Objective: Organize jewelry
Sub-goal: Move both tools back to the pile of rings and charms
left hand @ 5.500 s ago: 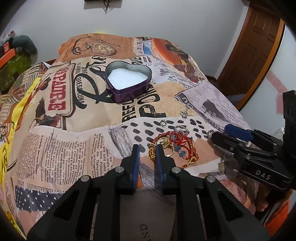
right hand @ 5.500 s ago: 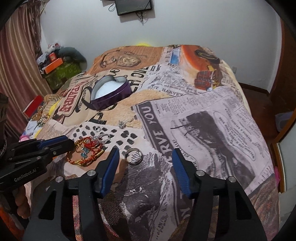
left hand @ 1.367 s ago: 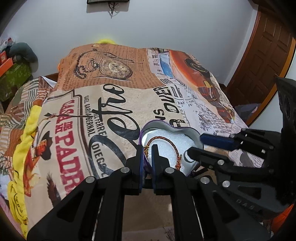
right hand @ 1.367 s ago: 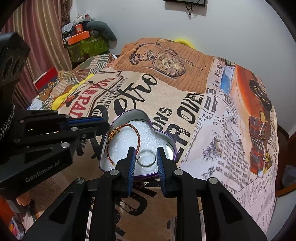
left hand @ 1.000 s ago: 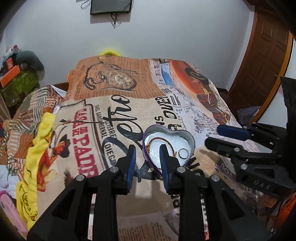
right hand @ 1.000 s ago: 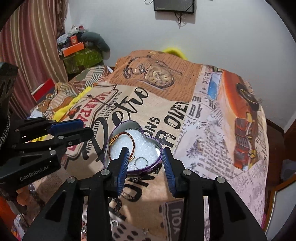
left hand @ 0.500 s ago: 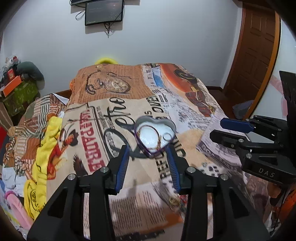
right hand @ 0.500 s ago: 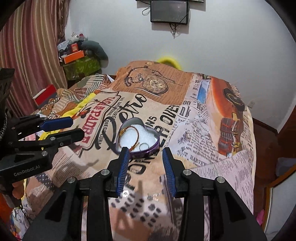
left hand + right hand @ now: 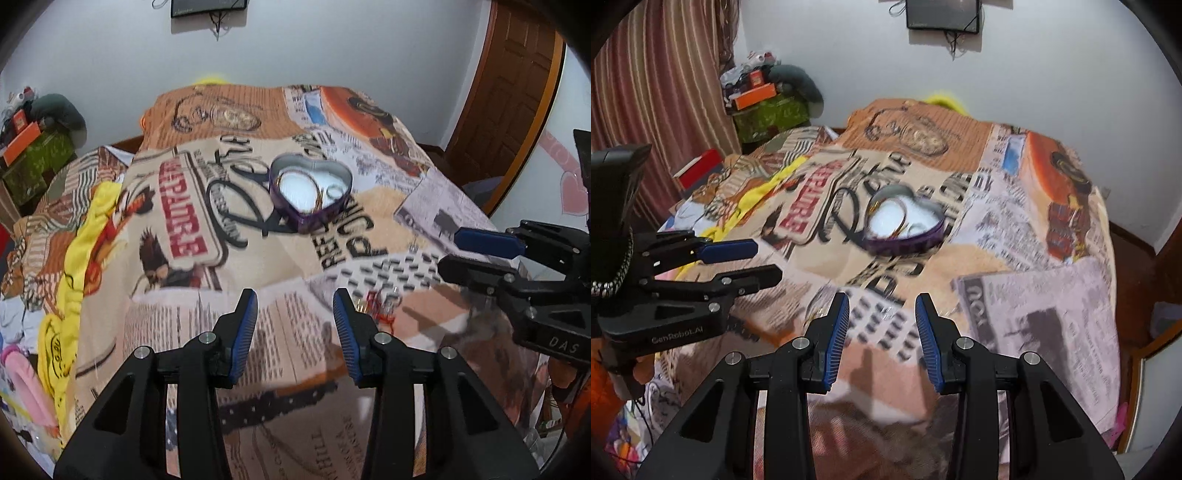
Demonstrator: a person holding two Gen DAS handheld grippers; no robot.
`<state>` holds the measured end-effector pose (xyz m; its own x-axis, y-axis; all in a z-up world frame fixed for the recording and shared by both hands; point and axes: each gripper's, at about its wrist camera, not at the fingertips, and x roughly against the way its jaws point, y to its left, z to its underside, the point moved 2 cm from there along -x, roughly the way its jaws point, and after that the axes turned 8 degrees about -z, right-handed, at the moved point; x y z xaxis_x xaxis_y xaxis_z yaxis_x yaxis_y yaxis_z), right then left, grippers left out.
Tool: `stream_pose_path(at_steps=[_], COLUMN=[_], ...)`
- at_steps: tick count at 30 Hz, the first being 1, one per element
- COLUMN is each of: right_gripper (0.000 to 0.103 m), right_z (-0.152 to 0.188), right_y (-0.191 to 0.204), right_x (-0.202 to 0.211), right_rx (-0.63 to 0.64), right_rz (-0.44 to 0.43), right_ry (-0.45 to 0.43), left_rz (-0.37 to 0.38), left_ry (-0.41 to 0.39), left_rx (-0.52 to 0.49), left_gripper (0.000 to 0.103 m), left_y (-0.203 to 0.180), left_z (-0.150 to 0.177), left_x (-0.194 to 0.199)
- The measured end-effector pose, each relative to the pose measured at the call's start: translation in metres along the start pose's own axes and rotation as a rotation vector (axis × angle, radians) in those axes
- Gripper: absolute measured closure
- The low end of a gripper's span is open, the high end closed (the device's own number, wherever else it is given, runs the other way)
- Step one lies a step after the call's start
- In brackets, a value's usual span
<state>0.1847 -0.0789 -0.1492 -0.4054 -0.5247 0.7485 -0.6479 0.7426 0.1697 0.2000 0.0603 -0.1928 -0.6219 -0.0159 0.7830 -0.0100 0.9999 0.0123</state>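
Note:
A purple heart-shaped tin (image 9: 310,192) with a white lining stands on the printed bedspread; it also shows in the right wrist view (image 9: 905,225). A thin red-and-gold bracelet (image 9: 317,186) and a silver ring (image 9: 334,190) lie inside it. A blurred pile of red and gold jewelry (image 9: 378,301) lies on the bedspread just right of my left gripper (image 9: 294,310), which is open and empty, well back from the tin. My right gripper (image 9: 881,314) is open and empty, also back from the tin, and appears in the left wrist view (image 9: 476,254).
The bed's right edge drops toward a wooden door (image 9: 509,85). A yellow cloth (image 9: 79,236) lies at the bed's left side. Boxes and clutter (image 9: 764,96) stand by the striped curtain (image 9: 661,92). A screen (image 9: 942,14) hangs on the white wall.
Both grippers let go of the bracelet and ring in the tin, opened, and pulled back toward the near end of the bed. The tin now looks smaller and farther.

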Motion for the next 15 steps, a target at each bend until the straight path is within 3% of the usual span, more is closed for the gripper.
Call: stream_pose_path(at_steps=[8,15], right_gripper=[0.069,0.07], right_z=[0.018,0.02], right_y=[0.003,0.009], right_x=[-0.03,-0.043], right_rx=[-0.038,-0.024], right_rz=[-0.047,-0.058], right_ry=[0.09,0.115], left_rz=[0.005,0.024], left_ry=[0.031,0.056], left_rx=[-0.02,0.002], left_gripper=[0.061,0.061], left_y=[-0.003,-0.002], left_z=[0.022,0.033], left_x=[-0.009,-0.018])
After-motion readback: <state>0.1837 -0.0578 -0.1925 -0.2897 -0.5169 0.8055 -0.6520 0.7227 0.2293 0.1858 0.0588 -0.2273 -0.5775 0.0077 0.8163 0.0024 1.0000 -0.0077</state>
